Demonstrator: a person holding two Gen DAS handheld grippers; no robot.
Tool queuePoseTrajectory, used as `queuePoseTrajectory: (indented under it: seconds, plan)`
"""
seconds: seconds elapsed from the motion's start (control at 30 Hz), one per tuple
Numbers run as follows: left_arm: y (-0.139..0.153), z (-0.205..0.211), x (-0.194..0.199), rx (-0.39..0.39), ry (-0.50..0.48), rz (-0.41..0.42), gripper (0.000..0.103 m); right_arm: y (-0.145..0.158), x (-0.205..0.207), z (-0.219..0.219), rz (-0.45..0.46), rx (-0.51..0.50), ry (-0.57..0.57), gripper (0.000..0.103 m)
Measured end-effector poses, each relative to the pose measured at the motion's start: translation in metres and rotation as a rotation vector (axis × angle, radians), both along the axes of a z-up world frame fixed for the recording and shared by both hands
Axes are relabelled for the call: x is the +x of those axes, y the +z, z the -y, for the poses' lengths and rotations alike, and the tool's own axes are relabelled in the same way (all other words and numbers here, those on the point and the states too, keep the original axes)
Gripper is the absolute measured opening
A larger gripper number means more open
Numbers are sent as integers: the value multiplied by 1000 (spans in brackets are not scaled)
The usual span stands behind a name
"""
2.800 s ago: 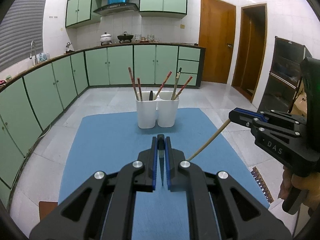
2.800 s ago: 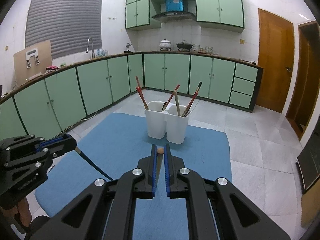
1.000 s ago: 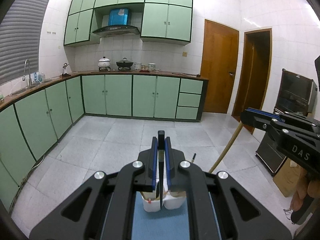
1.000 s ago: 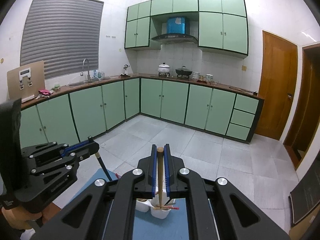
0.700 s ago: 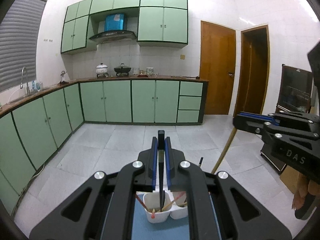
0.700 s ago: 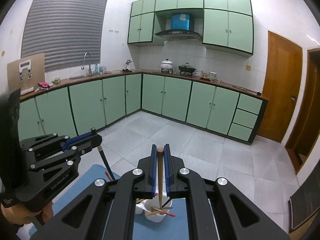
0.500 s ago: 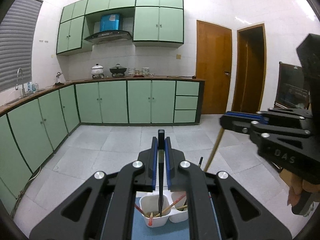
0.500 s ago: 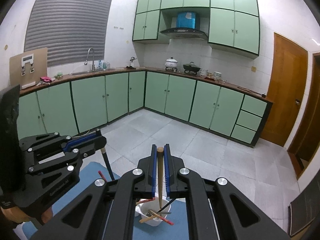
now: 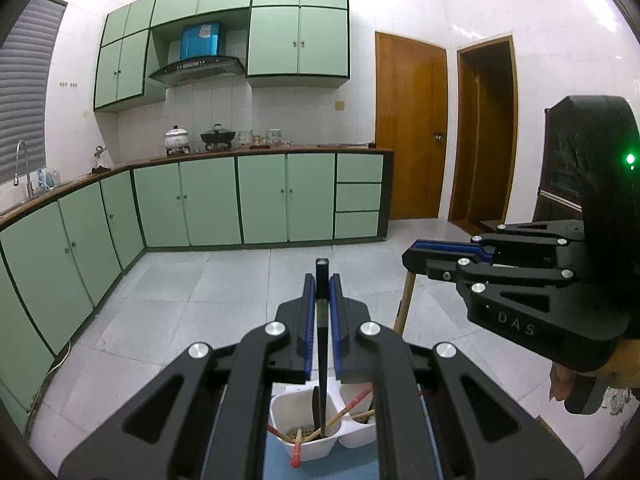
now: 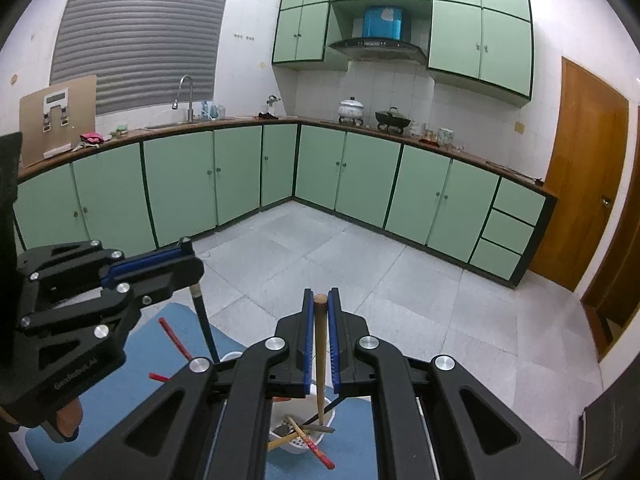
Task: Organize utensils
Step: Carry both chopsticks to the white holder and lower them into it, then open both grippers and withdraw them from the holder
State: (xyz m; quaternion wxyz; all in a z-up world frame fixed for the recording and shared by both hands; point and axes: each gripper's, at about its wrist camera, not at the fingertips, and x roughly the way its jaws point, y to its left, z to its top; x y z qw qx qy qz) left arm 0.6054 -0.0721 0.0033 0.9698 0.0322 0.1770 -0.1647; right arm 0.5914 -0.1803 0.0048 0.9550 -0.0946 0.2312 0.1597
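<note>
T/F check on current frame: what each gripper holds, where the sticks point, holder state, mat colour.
1. The left gripper is shut on a black chopstick. True.
2. The right gripper is open and holds nothing. False: it is shut on a wooden chopstick.
3. Both held sticks point down into the white holder. True.
4. The white holder has nothing in it. False: it holds several chopsticks.
5. The holder stands on a red mat. False: on a blue mat.

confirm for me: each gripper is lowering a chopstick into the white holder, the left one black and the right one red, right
Not quite. The right gripper holds a light wooden chopstick, not a red one, as the right wrist view shows. The left gripper does hold a black chopstick over the white two-compartment holder.
</note>
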Motion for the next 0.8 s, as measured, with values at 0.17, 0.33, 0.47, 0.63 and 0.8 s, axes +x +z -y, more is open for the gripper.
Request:
queuePoseTrajectory:
  seconds: [0.17, 0.33, 0.47, 0.63, 0.8]
  plan:
    - [-3, -3, 12, 5, 13, -20, 6, 0, 4, -2, -5, 9, -2, 7]
    - [-8, -3, 26, -1, 16, -57, 6, 2, 13, 3, -10, 35, -15, 7]
    - [-17, -3, 36, -1, 30, -86, 6, -5, 18, 9, -31, 70, -21, 7]
    - [-35, -7, 43, 11, 34, -159, 8, -25, 21, 8, -100, 60, -9, 7]
    - [-36, -16, 31, -8, 86, -153, 72, -30, 5, 10, -112, 75, -17, 36]
